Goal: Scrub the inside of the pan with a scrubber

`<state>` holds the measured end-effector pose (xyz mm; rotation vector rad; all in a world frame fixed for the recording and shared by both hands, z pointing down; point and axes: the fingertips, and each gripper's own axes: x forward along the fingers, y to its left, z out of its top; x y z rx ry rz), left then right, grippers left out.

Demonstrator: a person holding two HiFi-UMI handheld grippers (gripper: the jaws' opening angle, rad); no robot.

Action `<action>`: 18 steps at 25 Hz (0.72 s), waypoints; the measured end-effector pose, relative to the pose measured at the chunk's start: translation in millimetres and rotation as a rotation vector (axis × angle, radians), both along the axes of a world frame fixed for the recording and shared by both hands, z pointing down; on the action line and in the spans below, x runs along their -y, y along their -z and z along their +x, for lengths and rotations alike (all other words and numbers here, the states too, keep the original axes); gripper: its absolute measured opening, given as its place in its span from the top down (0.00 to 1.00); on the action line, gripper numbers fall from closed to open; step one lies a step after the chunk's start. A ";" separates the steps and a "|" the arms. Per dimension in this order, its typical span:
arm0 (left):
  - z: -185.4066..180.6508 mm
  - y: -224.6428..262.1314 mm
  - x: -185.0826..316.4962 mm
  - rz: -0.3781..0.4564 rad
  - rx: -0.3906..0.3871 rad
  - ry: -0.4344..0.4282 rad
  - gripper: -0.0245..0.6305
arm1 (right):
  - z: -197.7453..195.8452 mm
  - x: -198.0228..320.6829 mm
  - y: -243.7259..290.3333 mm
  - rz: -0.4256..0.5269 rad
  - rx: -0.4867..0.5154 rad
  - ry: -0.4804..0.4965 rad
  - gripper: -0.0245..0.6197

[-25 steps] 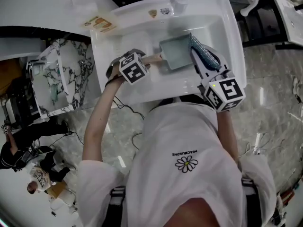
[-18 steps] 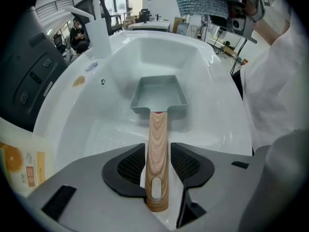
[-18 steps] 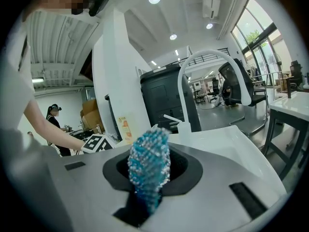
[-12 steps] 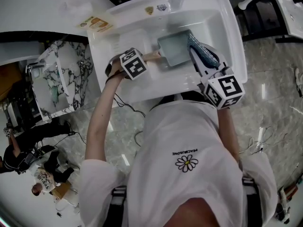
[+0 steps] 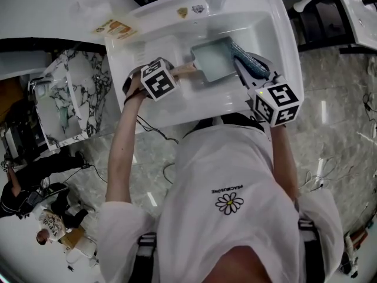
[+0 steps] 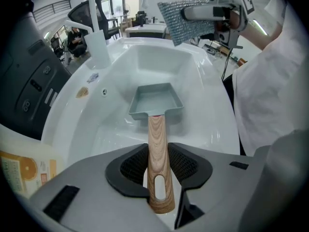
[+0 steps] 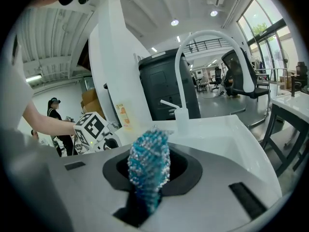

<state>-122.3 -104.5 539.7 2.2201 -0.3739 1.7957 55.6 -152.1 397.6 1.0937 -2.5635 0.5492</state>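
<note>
head view: white sink (image 5: 283,40) is holding the pan (image 5: 213,61), with the scrubber (image 5: 248,62) showing just beside its right edge | left gripper view: left gripper (image 6: 157,170), jaws just having been closing, is clamping the pan's wooden handle (image 6: 155,139); orange label (image 6: 24,170) is too small to read | right gripper view: right gripper (image 7: 147,178) is pinching the blue scrubber

Between the jaws of the left gripper (image 6: 158,167), which have just been closing, we see the handle (image 6: 157,146) of the pan (image 6: 155,100): pale smooth wood, grain showing. The pan body ahead is matt grey-green. The sink (image 6: 205,81) around it looks glossy white. The right gripper (image 7: 148,175) pinches a rough, glittery blue mesh scrubber (image 7: 148,161).
</note>
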 end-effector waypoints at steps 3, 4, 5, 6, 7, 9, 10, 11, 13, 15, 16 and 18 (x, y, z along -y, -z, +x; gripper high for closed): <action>1.5 14.3 -2.6 0.011 0.015 -0.013 0.75 | 0.3 3.3 -14.9 -0.059 -0.028 0.042 0.86; 1.0 19.3 -2.2 0.025 0.023 -0.019 0.75 | 0.5 4.8 -20.9 -0.079 -0.039 0.057 0.86; 0.4 24.0 -1.1 0.045 0.028 -0.025 0.75 | 0.9 6.3 -27.6 -0.100 -0.051 0.071 0.86; 0.1 27.9 -0.1 0.063 0.031 -0.029 0.75 | 1.4 7.8 -35.0 -0.121 -0.065 0.084 0.86; 0.0 30.6 0.1 0.075 0.033 -0.031 0.75 | 1.9 9.4 -42.6 -0.142 -0.081 0.096 0.86; -0.6 32.3 -1.2 0.082 0.042 -0.033 0.75 | 2.7 13.0 -56.1 -0.176 -0.113 0.117 0.86; -1.4 31.7 -1.8 0.082 0.048 -0.033 0.75 | 2.7 15.0 -61.7 -0.191 -0.126 0.125 0.86; -2.3 30.7 -2.1 0.082 0.054 -0.033 0.75 | 2.6 17.0 -66.8 -0.204 -0.136 0.132 0.86; -3.6 29.0 -2.8 0.082 0.066 -0.035 0.75 | 1.4 20.8 -75.7 -0.232 -0.151 0.149 0.86; -3.0 29.5 -3.2 0.083 0.067 -0.037 0.75 | -0.8 24.8 -85.2 -0.268 -0.172 0.176 0.86; -2.1 30.2 -3.1 0.084 0.064 -0.037 0.75 | -2.0 27.5 -91.0 -0.293 -0.184 0.191 0.86; -1.0 31.5 -2.6 0.083 0.061 -0.040 0.75 | -4.7 35.4 -106.0 -0.363 -0.200 0.214 0.86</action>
